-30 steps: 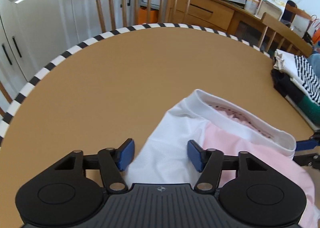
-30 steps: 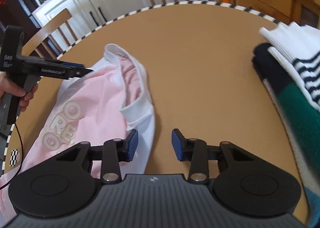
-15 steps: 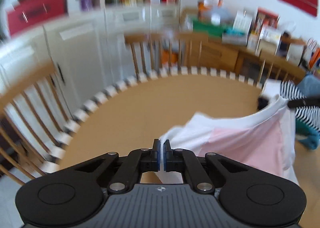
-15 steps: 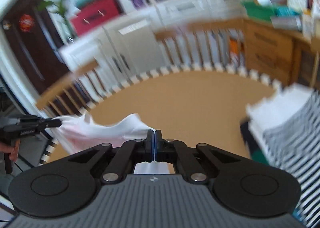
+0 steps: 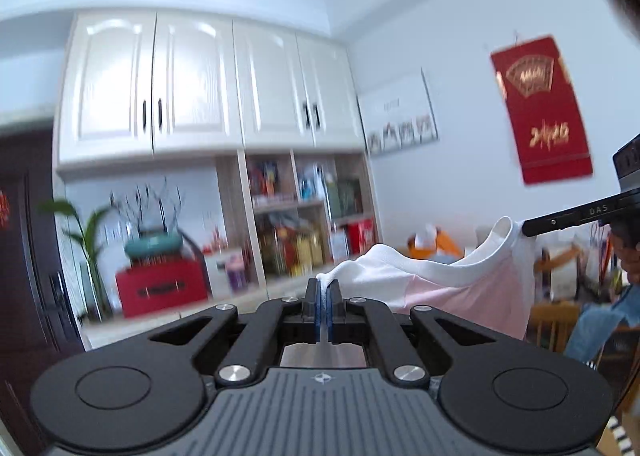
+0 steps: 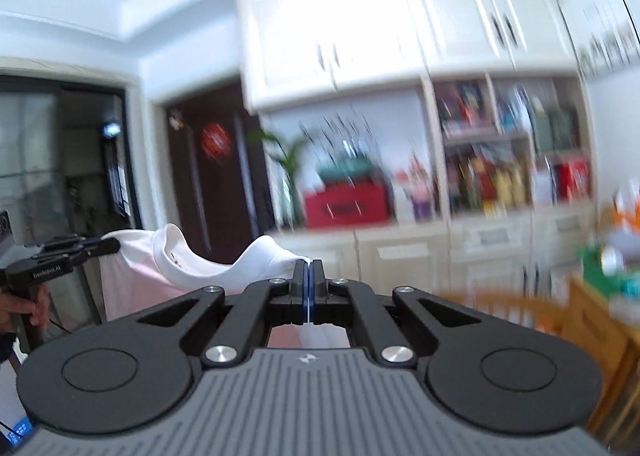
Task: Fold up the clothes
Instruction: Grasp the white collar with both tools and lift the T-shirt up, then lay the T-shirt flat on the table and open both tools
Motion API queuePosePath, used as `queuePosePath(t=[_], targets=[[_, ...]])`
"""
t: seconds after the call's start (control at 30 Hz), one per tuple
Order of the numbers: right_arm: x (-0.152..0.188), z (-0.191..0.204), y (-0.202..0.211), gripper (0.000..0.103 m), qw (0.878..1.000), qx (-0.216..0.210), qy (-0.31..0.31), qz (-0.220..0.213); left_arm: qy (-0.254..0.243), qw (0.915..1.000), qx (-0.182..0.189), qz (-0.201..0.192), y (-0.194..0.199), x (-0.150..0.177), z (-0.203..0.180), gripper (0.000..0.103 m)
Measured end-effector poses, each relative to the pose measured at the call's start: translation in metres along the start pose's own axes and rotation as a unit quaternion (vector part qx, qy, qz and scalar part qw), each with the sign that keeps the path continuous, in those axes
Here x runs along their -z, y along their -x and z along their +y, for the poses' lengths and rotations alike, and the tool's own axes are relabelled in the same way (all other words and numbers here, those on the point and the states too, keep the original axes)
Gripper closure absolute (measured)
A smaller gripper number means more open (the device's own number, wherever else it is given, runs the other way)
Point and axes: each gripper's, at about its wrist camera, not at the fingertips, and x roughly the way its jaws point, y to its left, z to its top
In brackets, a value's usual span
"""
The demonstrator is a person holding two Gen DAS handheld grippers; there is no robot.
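A pink T-shirt [image 5: 472, 288] with white shoulders and a white collar hangs in the air, stretched between my two grippers. In the left wrist view my left gripper [image 5: 323, 287] is shut on the white fabric of one shoulder. The right gripper [image 5: 525, 228] pinches the other shoulder at the far right. In the right wrist view my right gripper [image 6: 307, 269] is shut on a white fold of the T-shirt [image 6: 192, 264]. The left gripper [image 6: 114, 245] grips the far shoulder at the left edge. The shirt's lower part is hidden behind the gripper bodies.
White wall cabinets [image 5: 192, 88] and packed shelves [image 5: 304, 224] fill the background, with a red box [image 5: 160, 288] and a plant [image 5: 88, 232] below them. A wooden chair [image 5: 552, 320] and a blurred wooden sideboard [image 6: 596, 304] lie low on the right. A hand [image 6: 24, 308] holds the left gripper's handle.
Both grippers went from open over the flat shirt to shut on its shoulders. They rose and levelled out, lifting the shirt off the table, which has dropped out of view.
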Motion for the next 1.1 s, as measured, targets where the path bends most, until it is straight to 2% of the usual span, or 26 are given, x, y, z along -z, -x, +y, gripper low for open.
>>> queuePosePath(t=[0.1,0.17,0.23,0.3,0.37,0.47,0.53,0.6,0.63,0.67,0.7,0.73,0.77,0.8,0.83,0.87,0.9,0.97,1.03,1.1], targets=[[-0.041,0.012,0.013,0.102,0.998,0.0,0.045,-0.033,-0.006,0.9996,0.0,-0.027,0.019,-0.047,-0.013,0.1],[-0.061,0.012,0.005,0.102,0.997,0.01,0.066,-0.034,0.018,0.9997,-0.001,-0.015,0.012,-0.07,-0.013,0.1],[-0.069,-0.001,-0.025,0.102,0.998,0.021,0.059,-0.011,0.058,0.9982,-0.004,0.018,-0.01,-0.078,0.001,0.1],[-0.059,-0.023,-0.075,0.102,0.998,0.039,0.044,0.039,0.093,0.9923,-0.009,0.081,-0.056,-0.059,0.025,0.1],[-0.032,-0.051,-0.136,0.102,0.992,0.061,0.028,0.106,0.131,0.9781,-0.016,0.161,-0.115,-0.013,0.049,0.1],[0.037,-0.1,-0.239,0.102,0.973,0.102,0.002,0.208,0.179,0.9413,-0.022,0.285,-0.203,0.085,0.071,0.1],[0.094,-0.129,-0.304,0.102,0.955,0.129,-0.015,0.265,0.184,0.9184,-0.043,0.348,-0.254,0.16,0.074,0.1],[0.153,-0.148,-0.36,0.102,0.94,0.159,-0.03,0.3,0.158,0.9019,-0.079,0.394,-0.298,0.222,0.066,0.1],[0.184,-0.155,-0.386,0.101,0.933,0.177,-0.036,0.311,0.125,0.8993,-0.094,0.408,-0.317,0.255,0.061,0.1],[0.215,-0.162,-0.411,0.098,0.926,0.195,-0.042,0.321,0.074,0.8956,-0.11,0.425,-0.338,0.287,0.054,0.098],[0.242,-0.165,-0.424,0.086,0.918,0.225,-0.051,0.324,0.015,0.8861,-0.13,0.445,-0.353,0.314,0.044,0.093],[0.268,-0.17,-0.429,0.07,0.907,0.253,-0.065,0.331,-0.028,0.8738,-0.151,0.462,-0.361,0.339,0.037,0.091],[0.29,-0.174,-0.426,0.065,0.9,0.264,-0.085,0.336,-0.04,0.8656,-0.166,0.471,-0.36,0.362,0.035,0.087],[0.308,-0.176,-0.415,0.068,0.901,0.252,-0.101,0.338,-0.029,0.8642,-0.173,0.472,-0.354,0.375,0.037,0.078],[0.321,-0.18,-0.404,0.071,0.906,0.234,-0.107,0.337,-0.009,0.8654,-0.177,0.469,-0.344,0.384,0.041,0.072],[0.331,-0.184,-0.391,0.069,0.907,0.229,-0.102,0.337,0.006,0.866,-0.181,0.466,-0.334,0.396,0.047,0.065],[0.339,-0.186,-0.376,0.066,0.905,0.233,-0.093,0.343,0.015,0.8674,-0.185,0.462,-0.321,0.403,0.051,0.065],[0.348,-0.191,-0.343,0.066,0.91,0.212,-0.097,0.342,0.035,0.8735,-0.19,0.447,-0.289,0.404,0.055,0.067],[0.347,-0.189,-0.303,0.066,0.913,0.205,-0.118,0.331,0.089,0.8749,-0.186,0.438,-0.253,0.395,0.055,0.067],[0.35,-0.186,-0.271,0.063,0.914,0.2,-0.14,0.323,0.127,0.8741,-0.173,0.436,-0.224,0.392,0.045,0.061]])
